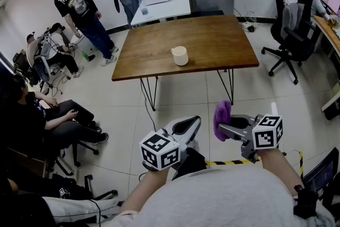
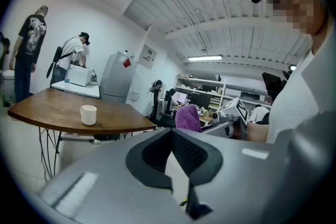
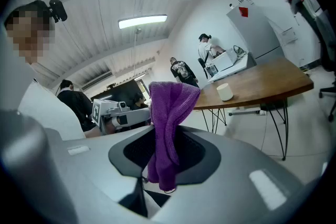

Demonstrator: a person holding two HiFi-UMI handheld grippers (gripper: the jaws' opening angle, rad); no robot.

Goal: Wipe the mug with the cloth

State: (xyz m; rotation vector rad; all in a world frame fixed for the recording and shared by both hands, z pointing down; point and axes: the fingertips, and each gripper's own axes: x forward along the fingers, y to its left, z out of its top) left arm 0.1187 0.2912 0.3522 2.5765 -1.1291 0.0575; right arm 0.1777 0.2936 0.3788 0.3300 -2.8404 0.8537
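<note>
Low in the centre of the head view, the right gripper (image 1: 223,129) has its jaws clamped on a purple cloth (image 1: 222,116), which stands up out of them in a folded bunch. The right gripper view shows the fabric pinched between the pads, with a short end hanging below. Just left of it, the left gripper (image 1: 195,122) is closed with nothing between its jaws. Both are held above the tiled floor (image 1: 175,98), well apart from the wooden table (image 1: 212,42) in the upper middle of the frame. A cream mug (image 1: 180,55) stands upright on that table, near its front edge. An office chair (image 1: 291,34) sits at the upper right. A standing person (image 1: 79,8) is at the upper left, and a seated person (image 1: 48,119) is at the left edge.
</note>
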